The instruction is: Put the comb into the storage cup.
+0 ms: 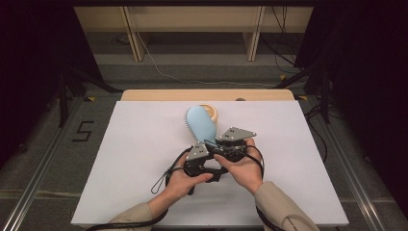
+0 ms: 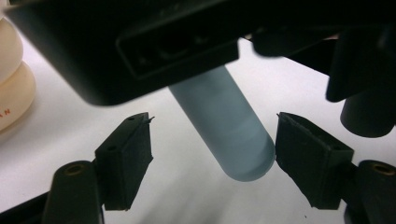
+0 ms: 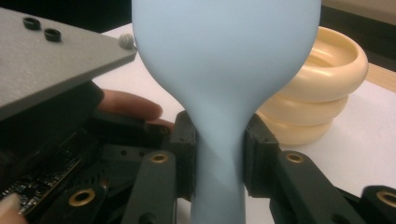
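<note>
A light blue brush [image 1: 199,124] with a wide head and a thin handle lies over the middle of the white table [image 1: 139,154], its head next to a cream ringed holder [image 1: 212,111]. My right gripper [image 3: 219,158] is shut on the neck of the brush [image 3: 219,70], pads pressed on both sides. The rounded end of the brush handle [image 2: 224,130] sits between the pads of my left gripper [image 2: 215,154], which stands open: the left pad [image 2: 125,158] is well clear and the right pad [image 2: 308,158] is just beside the handle. Both hands meet below the brush.
The cream ringed holder [image 3: 322,88] stands right behind the brush head. The black body of the right gripper [image 2: 163,42] hangs close above the left gripper's jaws. Beyond the table's far wooden edge [image 1: 207,94] are floor cables and shelving legs.
</note>
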`<state>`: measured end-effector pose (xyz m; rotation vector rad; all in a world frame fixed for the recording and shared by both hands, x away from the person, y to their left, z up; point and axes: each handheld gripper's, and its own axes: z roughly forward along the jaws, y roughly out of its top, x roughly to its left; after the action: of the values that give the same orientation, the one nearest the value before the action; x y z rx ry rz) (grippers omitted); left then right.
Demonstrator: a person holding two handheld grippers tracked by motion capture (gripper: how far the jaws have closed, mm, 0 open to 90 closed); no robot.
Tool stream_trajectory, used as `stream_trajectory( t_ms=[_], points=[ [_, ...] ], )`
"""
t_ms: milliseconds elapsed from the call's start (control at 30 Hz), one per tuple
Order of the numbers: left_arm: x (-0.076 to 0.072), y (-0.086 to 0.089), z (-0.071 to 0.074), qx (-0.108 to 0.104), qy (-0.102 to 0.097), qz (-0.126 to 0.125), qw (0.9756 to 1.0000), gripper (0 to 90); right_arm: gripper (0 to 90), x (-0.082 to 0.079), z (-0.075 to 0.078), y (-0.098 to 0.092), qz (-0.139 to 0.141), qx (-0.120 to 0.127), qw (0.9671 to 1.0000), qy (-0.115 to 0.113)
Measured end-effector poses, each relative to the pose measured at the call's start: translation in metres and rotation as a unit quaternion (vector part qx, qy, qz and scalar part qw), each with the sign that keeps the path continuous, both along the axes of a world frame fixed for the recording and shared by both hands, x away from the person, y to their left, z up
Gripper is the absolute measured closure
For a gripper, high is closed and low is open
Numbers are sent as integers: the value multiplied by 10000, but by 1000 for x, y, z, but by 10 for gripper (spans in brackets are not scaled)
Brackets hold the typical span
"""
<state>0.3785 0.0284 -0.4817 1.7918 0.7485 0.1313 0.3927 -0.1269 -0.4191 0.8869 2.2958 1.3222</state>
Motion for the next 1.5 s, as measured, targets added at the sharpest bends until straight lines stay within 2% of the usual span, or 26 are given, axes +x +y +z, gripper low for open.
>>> stream_trajectory(
  t_ms=[1067,1267,1400,1500],
  points=[
    [-2,2,-1,-413,114,230,9988,391,702,0,-1,0,-88,95,9999,-4],
    [-3,1,-1,-450,114,202,9987,464,702,0,-1,0,-81,116,9999,6],
    [-4,1,0,-523,118,183,9984,549,702,0,-1,0,-75,130,9999,-2],
    [-3,2,0,-510,120,207,9984,564,702,0,-1,-1,-84,177,9998,25]
  ],
)
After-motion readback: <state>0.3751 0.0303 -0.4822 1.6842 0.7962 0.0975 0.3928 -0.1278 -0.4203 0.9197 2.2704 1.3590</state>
